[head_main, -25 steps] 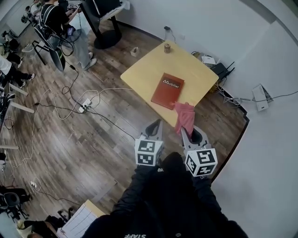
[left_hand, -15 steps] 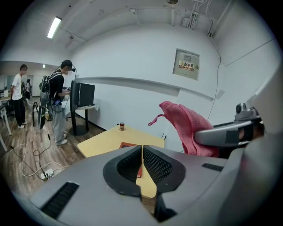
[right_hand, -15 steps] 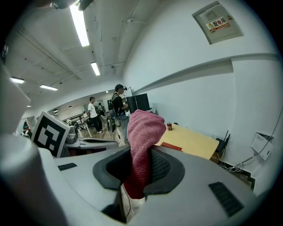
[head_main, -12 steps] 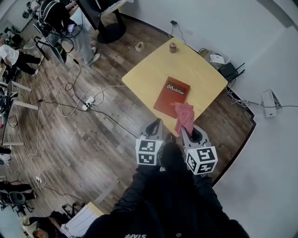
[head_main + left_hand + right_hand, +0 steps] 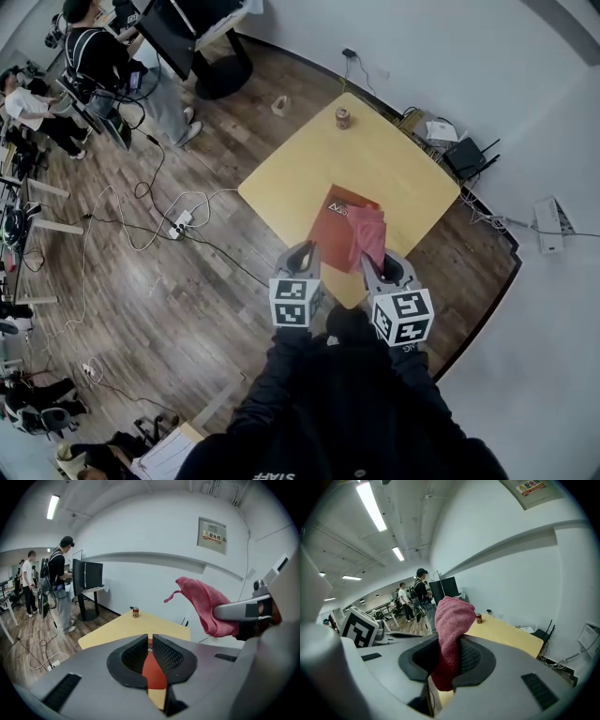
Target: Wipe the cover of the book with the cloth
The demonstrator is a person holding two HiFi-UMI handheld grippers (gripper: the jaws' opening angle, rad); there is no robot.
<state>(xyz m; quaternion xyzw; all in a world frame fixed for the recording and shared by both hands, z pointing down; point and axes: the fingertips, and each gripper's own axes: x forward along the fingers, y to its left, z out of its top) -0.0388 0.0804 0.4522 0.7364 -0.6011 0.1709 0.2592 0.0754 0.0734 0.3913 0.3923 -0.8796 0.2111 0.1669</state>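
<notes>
Pink terry cloth (image 5: 451, 634) is sitting pinched in the right gripper (image 5: 374, 265), whose jaws are clamping a bunched fold while the free end is flopping over above them. It looks soft, light and limp, so it will probably drape and crumple rather than push. Gripping a thick wad, as now, should be giving a firmer pad for wiping.

The flat red-orange hardcover book (image 5: 328, 225) is lying at the centre of the head view, on the near part of the pale yellow wooden table (image 5: 394, 169). The cloth is overlapping it in the picture, and I cannot tell whether they are touching. Stiff and fairly slick, the book may slide under a stroke, so pressing down on its bare left edge would steady it.

The left gripper (image 5: 304, 253) is hovering at lower centre, jaws pressed together on nothing. Both grippers are pointing forward and slanting down toward the table, side by side. A small can (image 5: 342, 117) is standing at the table's far corner, well apart from the book.
</notes>
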